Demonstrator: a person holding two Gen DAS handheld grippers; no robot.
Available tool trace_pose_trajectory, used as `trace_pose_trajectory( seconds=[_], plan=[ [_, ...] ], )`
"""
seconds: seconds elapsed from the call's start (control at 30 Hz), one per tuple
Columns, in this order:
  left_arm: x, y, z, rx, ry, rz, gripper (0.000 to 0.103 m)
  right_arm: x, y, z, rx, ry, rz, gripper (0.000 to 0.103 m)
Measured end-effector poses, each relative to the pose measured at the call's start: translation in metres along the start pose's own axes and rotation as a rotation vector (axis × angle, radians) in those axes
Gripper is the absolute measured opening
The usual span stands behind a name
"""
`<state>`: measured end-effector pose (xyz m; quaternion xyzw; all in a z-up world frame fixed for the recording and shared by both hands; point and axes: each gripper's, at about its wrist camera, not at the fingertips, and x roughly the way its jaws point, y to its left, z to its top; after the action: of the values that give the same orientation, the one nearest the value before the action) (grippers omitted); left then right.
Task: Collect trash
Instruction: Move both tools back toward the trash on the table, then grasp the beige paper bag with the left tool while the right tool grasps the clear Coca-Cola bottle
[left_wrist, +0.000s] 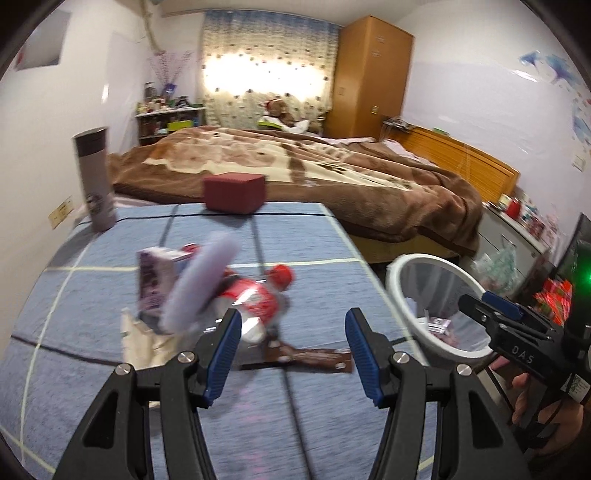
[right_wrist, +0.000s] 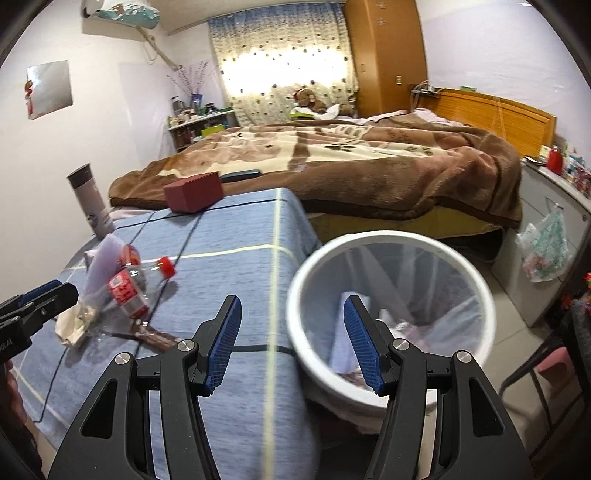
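Trash lies on the blue-clothed table (left_wrist: 92, 369): a clear plastic bottle with red label and red cap (left_wrist: 258, 295), a purple carton (left_wrist: 153, 280), a pale purple curved piece (left_wrist: 199, 284), crumpled cream paper (left_wrist: 144, 339) and a brown wrapper (left_wrist: 306, 360). My left gripper (left_wrist: 291, 354) is open and empty just short of the bottle. My right gripper (right_wrist: 291, 343) is open and empty over the table edge beside the white mesh bin (right_wrist: 391, 302), which holds some wrappers. The bottle (right_wrist: 136, 280) lies to its left.
A grey thermos (left_wrist: 94, 177) and a dark red box (left_wrist: 234, 194) stand at the table's far end. A bed with a brown blanket (left_wrist: 332, 166) is behind. A cabinet with a hanging plastic bag (right_wrist: 546, 247) stands right of the bin.
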<state>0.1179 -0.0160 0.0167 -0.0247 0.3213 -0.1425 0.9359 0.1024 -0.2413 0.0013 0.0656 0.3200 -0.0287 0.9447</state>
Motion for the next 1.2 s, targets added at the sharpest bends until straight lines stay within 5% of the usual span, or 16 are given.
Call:
trace_pose_trajectory(
  seconds=[0.5, 1.2],
  plan=[
    [-0.011, 0.085, -0.025, -0.13, 0.022, 0.129, 0.063, 0.025, 0.053, -0.006, -0.108, 0.059, 0.109, 0.059],
    [0.04, 0.121, -0.037, -0.144, 0.192, 0.105, 0.064, 0.045, 0.121, 0.001, -0.165, 0.118, 0.169, 0.059]
  ],
)
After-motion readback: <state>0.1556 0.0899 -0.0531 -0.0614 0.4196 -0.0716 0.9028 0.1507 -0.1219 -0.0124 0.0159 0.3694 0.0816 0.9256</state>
